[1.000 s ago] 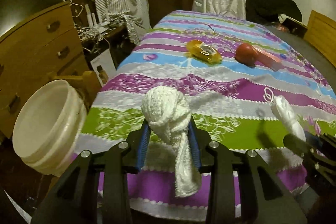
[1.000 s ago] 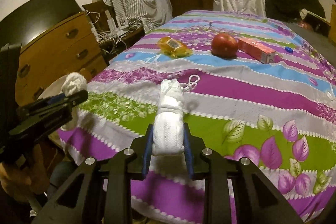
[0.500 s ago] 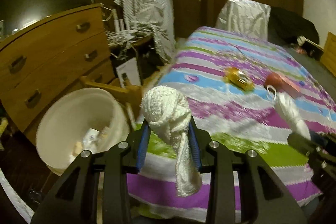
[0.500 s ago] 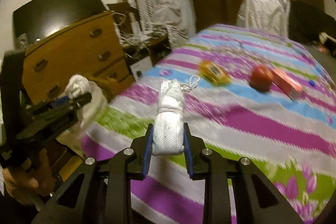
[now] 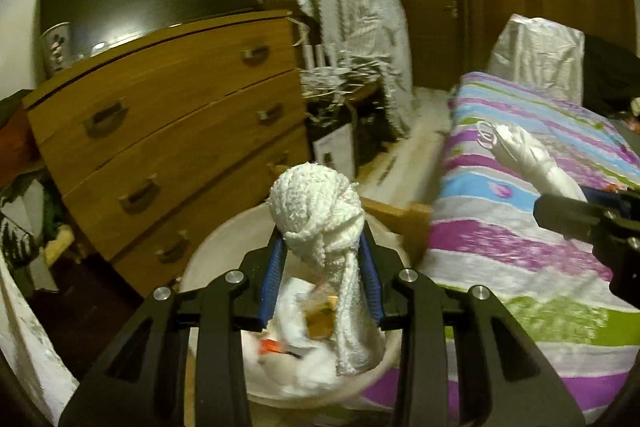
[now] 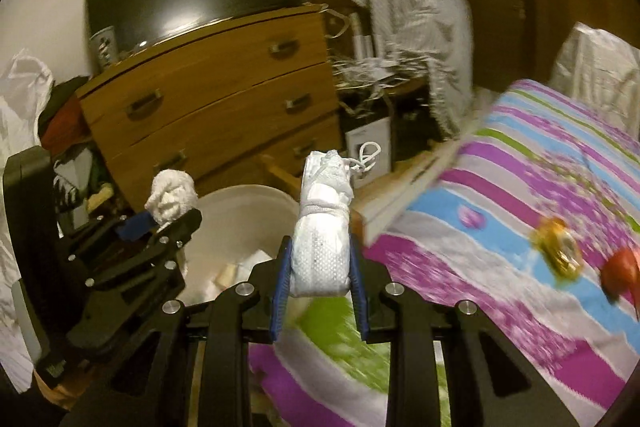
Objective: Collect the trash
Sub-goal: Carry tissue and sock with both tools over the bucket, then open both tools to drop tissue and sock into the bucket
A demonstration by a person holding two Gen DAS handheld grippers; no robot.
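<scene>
You've swung both grippers off the bed (image 5: 520, 255) toward the dresser (image 5: 168, 131) side. A second ago your left gripper (image 5: 322, 267) sat over the striped bedspread with the white bucket (image 5: 216, 255) off to its left; now it hangs over the bucket's mouth, the knotted white cloth (image 5: 320, 223) dangling above the trash inside. Your right gripper (image 6: 318, 279) followed with the rolled white bundle (image 6: 320, 239): it was over mid-bed, now it's at the bed's edge, just beside the bucket (image 6: 240, 203). The yellow wrapper (image 6: 558, 251) and red ball (image 6: 620, 269) have slid to the right rim of that view.
</scene>
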